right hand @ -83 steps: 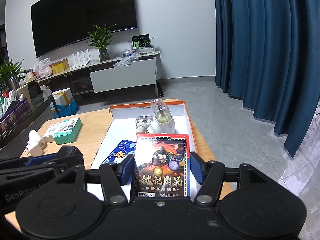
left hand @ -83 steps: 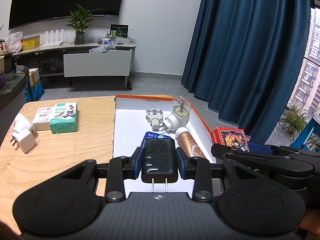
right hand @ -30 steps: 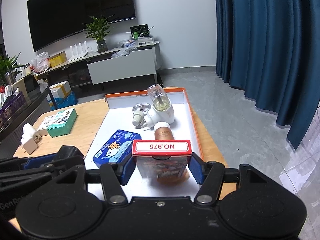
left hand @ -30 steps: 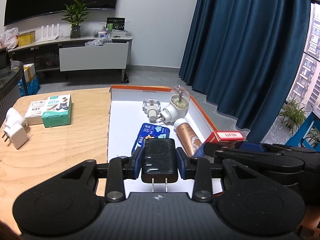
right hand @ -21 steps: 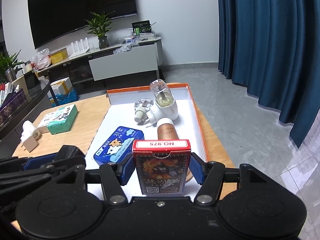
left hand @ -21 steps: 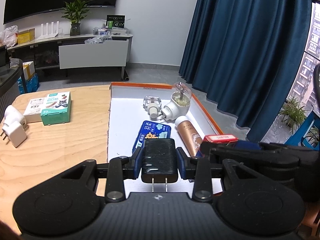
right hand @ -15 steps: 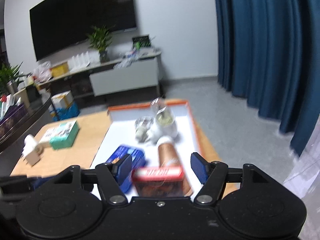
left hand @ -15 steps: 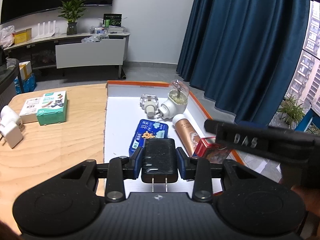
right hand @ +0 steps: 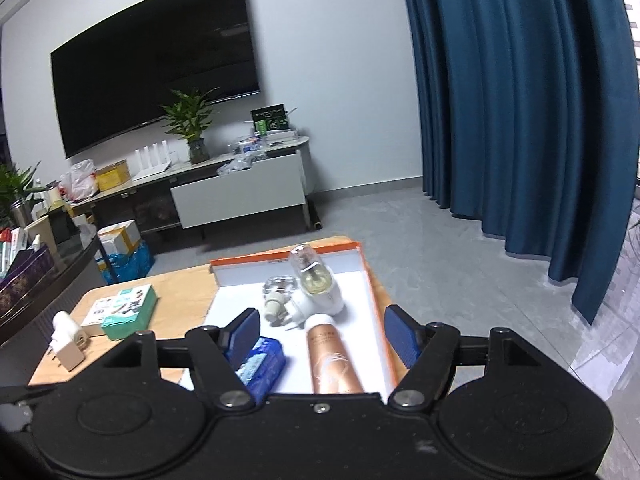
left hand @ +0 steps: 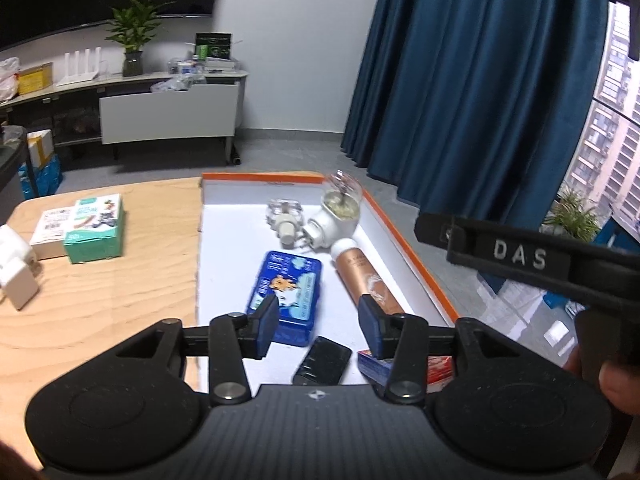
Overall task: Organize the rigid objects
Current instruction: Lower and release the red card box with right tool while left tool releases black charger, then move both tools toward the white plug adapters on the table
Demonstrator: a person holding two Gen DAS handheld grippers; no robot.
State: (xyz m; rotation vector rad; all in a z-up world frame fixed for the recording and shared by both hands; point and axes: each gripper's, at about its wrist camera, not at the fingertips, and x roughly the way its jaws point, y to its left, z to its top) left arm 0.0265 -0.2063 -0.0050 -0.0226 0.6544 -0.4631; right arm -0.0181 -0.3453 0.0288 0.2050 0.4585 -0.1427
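I am viewing the black charger [left hand: 322,364] lying flat on the white floor of the orange-rimmed tray [left hand: 408,240], just below and between the fingers of the left gripper [left hand: 318,324]. The left gripper's jaws are opening; the pads are standing clear of the charger on both sides, so nothing is being gripped. The red card box [left hand: 434,368] is lying in the tray just right of the charger, partly hidden behind the left gripper's right finger.

The right gripper [right hand: 324,334] is hovering above the tray with its jaws opening wide and nothing between them. In the left wrist view its body is crossing the right side of the frame, with the person's hand [left hand: 612,376] behind it.

Ahead of the charger, the blue tin [left hand: 286,288] and the copper tube [left hand: 364,276] are lying side by side. Beyond them, the white plug-in vaporiser [left hand: 336,216] and a small clear bottle [left hand: 284,216] are resting near the tray's far wall.

On the wooden counter [left hand: 100,292], well left of the tray, a green box [left hand: 94,228] and a white adapter [left hand: 16,276] are sitting apart.
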